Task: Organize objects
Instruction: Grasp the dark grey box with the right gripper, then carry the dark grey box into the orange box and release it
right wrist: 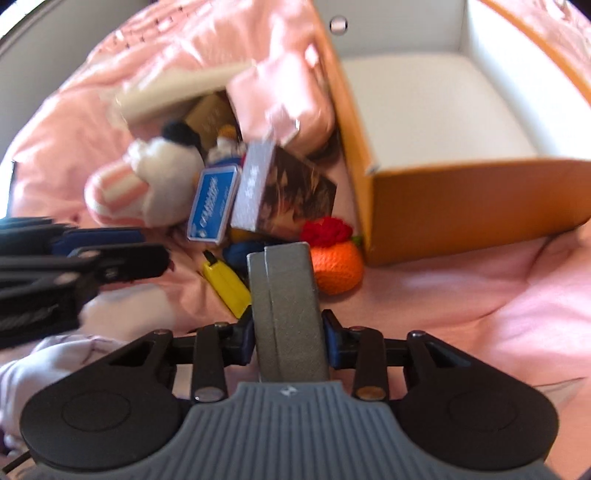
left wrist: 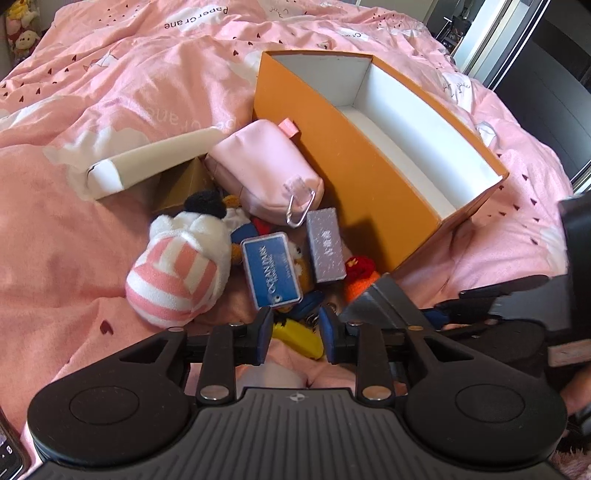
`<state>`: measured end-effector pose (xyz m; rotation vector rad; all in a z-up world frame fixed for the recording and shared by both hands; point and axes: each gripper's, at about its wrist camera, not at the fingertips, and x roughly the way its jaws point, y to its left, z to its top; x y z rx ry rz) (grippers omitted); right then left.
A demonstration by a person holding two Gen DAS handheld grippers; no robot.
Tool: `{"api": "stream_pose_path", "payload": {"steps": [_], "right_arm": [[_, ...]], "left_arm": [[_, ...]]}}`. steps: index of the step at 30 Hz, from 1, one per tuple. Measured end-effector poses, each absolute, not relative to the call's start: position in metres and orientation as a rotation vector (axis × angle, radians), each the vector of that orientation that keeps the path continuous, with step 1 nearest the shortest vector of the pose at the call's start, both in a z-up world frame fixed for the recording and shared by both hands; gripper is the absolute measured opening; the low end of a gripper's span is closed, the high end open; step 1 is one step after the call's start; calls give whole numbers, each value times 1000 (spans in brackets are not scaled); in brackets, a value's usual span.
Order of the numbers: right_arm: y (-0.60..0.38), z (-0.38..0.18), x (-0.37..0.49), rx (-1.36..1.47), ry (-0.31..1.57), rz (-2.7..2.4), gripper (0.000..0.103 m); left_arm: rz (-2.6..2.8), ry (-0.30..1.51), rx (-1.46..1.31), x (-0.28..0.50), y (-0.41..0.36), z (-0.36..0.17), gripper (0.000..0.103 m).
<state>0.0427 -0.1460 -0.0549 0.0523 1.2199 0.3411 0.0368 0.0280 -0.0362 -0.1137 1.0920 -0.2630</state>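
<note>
An open orange box [left wrist: 354, 192] with a white inside lies on the pink bedding; it also shows in the right wrist view [right wrist: 461, 199]. Beside it is a pile: a pink pouch [left wrist: 262, 166], a striped plush toy [left wrist: 177, 266], a blue Ocean Park card pack [left wrist: 271, 269], a grey patterned box [left wrist: 325, 243], an orange crochet fruit [right wrist: 336, 269] and a yellow item [right wrist: 229, 284]. My left gripper [left wrist: 295, 332] is open and empty above the yellow item. My right gripper [right wrist: 290, 336] is shut on a grey case [right wrist: 286, 295], held just short of the pile.
A cream box lid [left wrist: 147, 158] leans over a brown cardboard piece behind the pile. Pink duvet [left wrist: 92, 229] covers the bed all round. Stuffed toys [left wrist: 22, 33] sit at the far left corner. A phone edge [left wrist: 7, 454] shows at bottom left.
</note>
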Motion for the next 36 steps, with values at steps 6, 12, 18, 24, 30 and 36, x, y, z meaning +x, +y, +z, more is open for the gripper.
{"api": "stream_pose_path", "payload": {"steps": [6, 12, 18, 24, 30, 36], "right_arm": [[-187, 5, 30, 81, 1102, 362, 38], [-217, 67, 37, 94, 948, 350, 35], [-230, 75, 82, 83, 888, 299, 35], [-218, 13, 125, 126, 1041, 279, 35], [-212, -19, 146, 125, 1151, 299, 35], [-214, -42, 167, 194, 1280, 334, 36]], "left_arm": [[-304, 1056, -137, 59, 14, -22, 63], [-340, 1116, -107, 97, 3, -35, 67], [-345, 1210, -166, 125, -4, -60, 67], [-335, 1247, -144, 128, -13, -71, 42], [-328, 1249, -160, 126, -9, -67, 26], [-317, 1192, -216, 122, 2, -43, 26]]}}
